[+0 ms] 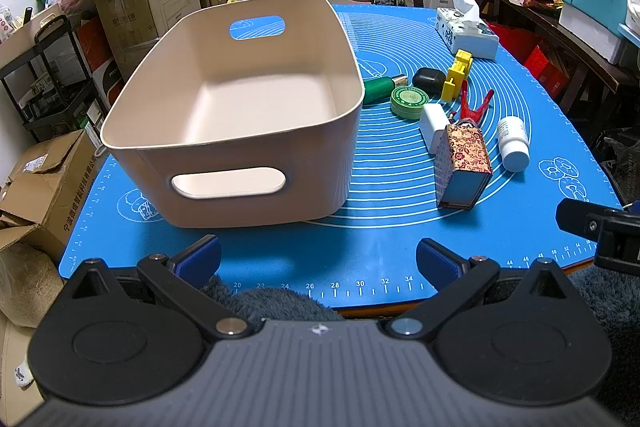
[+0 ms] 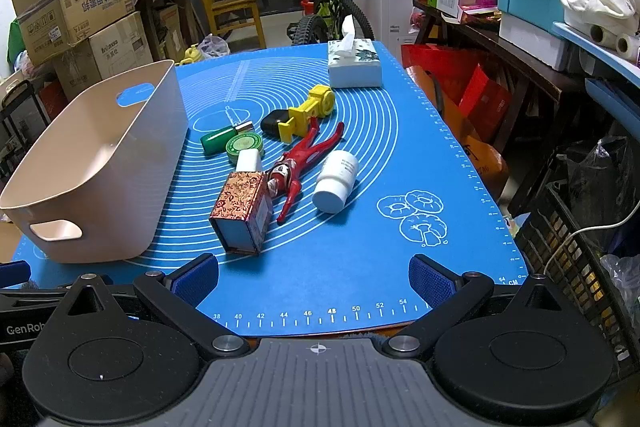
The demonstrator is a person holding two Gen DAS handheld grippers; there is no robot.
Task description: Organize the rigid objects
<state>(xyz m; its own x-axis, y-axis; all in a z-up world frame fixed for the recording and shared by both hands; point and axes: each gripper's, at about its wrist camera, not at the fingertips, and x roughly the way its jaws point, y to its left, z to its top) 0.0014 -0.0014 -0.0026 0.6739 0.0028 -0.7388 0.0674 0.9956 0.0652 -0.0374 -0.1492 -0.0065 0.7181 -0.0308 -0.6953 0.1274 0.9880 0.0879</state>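
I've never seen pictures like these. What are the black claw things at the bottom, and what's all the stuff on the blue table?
Those claws are two grabbing tools, one held in each of a person's hands. Each has a little camera looking forward along its fingers, which gives the two pictures. The left gripper and the right gripper are both open and hold nothing. On the blue mat stands an empty beige bin. Beside it lie small things to tidy: a patterned box, a white bottle, a red toy figure, a yellow toy, a green tin and a tissue box.

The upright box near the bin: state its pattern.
The box bears a red-and-gold floral pattern, clearest in the right wrist view.
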